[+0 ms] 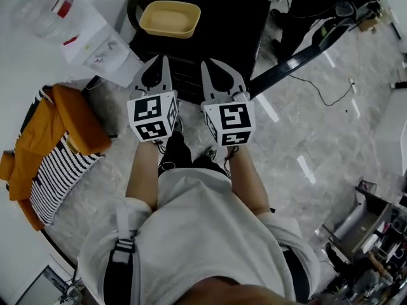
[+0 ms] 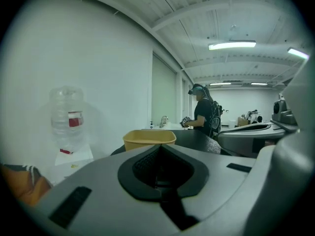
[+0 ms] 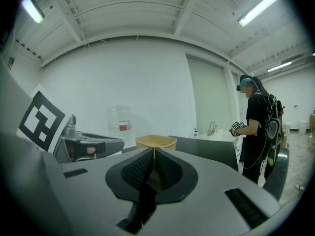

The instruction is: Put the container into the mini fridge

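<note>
Black fridge (image 1: 235, 24) at upper middle of the head view, seen from above. Yellow container (image 1: 170, 18) on its top, toward the top's left edge, open side up and empty. Below it in the frame, left gripper (image 1: 163, 60) and right gripper (image 1: 206, 65) side by side, both aimed up the picture toward the fridge, well short of the container and touching nothing. Jaws of each pressed together, nothing between them. In the left gripper view, container (image 2: 149, 139) just above and left of the closed tips (image 2: 159, 147); in the right gripper view, container (image 3: 155, 141) straight over the tips (image 3: 153, 149).

Fridge front mostly lost behind the grippers; door not to be made out. Container's lower wall cut off by the jaws in both gripper views.

At left of the head view, chair draped with an orange jacket (image 1: 73, 122) and a striped cloth (image 1: 57, 176). At upper left, water bottle (image 1: 51, 8) on a white stand, beside the fridge. At upper right, another person (image 1: 305, 5), cut by the frame edge, standing at right in the right gripper view (image 3: 257, 127). Thin black cable (image 1: 321, 94) on the grey floor (image 1: 318, 145), right of the fridge.
</note>
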Motion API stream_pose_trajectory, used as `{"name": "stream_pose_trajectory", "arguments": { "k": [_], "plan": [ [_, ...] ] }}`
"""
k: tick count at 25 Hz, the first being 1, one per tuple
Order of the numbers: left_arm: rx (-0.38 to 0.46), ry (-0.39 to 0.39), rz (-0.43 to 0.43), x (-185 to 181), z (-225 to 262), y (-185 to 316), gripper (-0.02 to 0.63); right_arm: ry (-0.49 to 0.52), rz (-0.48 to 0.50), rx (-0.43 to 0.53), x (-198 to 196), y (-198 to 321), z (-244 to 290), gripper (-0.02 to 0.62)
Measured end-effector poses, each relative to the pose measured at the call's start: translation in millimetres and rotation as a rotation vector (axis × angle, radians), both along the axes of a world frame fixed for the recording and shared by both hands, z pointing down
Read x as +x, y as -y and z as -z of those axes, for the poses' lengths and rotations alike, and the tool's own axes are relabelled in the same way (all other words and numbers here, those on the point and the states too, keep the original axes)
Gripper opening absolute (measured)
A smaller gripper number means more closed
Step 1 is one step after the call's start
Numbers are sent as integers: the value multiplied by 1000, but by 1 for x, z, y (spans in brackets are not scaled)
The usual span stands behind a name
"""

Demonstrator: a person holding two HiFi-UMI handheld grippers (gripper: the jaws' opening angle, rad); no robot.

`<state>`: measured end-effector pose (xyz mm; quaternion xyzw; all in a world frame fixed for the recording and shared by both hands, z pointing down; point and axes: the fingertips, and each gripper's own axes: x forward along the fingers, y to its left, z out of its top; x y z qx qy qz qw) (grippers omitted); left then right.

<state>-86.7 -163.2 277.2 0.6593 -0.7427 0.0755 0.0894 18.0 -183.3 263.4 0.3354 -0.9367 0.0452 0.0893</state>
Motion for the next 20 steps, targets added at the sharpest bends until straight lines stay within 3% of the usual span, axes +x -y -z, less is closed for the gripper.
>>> {"name": "stream_pose_trajectory", "arguments": {
  "k": [5,11,14,20],
  "plan": [
    [2,-1,-36,-30,7,27,12,-2,-43,8,-27,23,7,40],
    [0,4,-149,-65,8,58,14,-69,-127,29,-56,56,4,40],
    [-15,31,-152,-85,12,68,14,-93,-185,33,-60,71,7,40],
    [-73,-9,-172,-115,12,90,15,-124,-254,1,-76,89,9,41]
  ]
}}
